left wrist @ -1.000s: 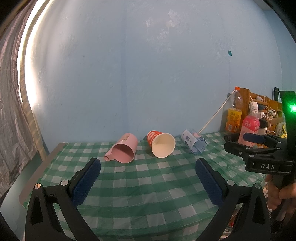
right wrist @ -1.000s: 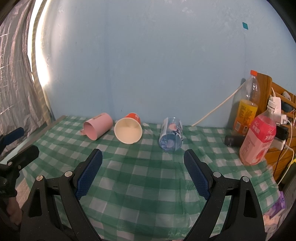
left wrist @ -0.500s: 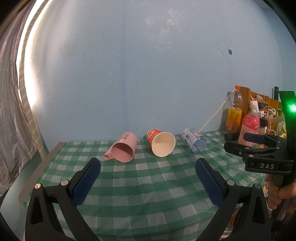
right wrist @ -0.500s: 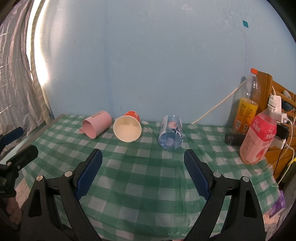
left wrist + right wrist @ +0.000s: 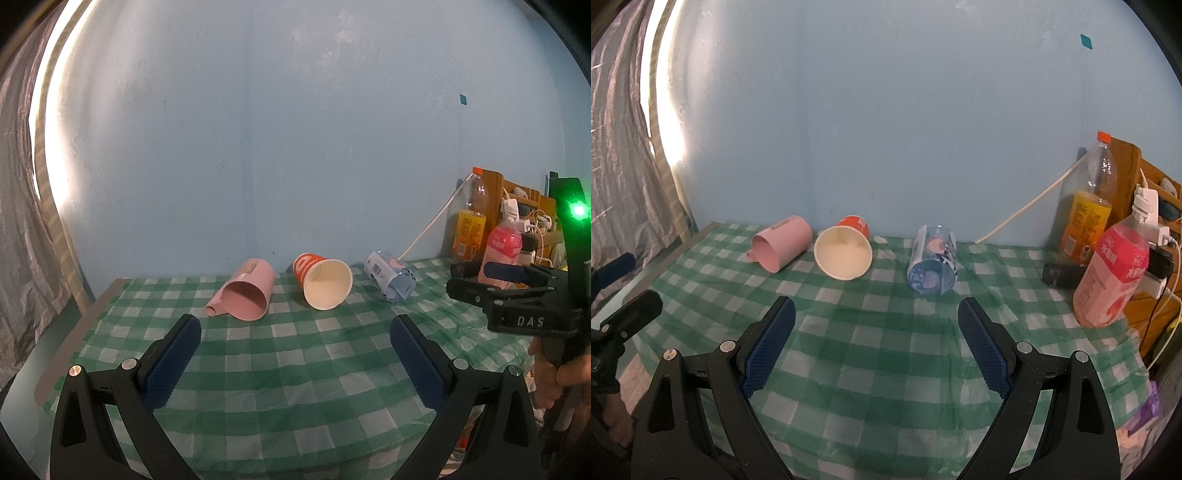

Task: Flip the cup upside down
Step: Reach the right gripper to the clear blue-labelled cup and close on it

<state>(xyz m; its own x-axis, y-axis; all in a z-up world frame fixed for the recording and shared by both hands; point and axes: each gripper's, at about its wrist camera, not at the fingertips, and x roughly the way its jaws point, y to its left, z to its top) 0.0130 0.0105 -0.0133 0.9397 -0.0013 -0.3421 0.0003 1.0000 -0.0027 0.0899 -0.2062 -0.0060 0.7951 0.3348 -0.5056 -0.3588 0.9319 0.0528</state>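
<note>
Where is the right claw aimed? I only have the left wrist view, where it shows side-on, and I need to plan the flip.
Observer: The right claw is open with nothing between its pads. The blue patterned cup lies on its side ahead, slightly right of its centre line.
Operator: Is anything lying to the right of that cup?
Observer: A small dark object lies on the checked cloth, between that cup and the pink bottle.
Operator: And nearer, along the right edge?
Observer: Something purple sits at the cloth's near right edge. I cannot tell what it is.
</note>
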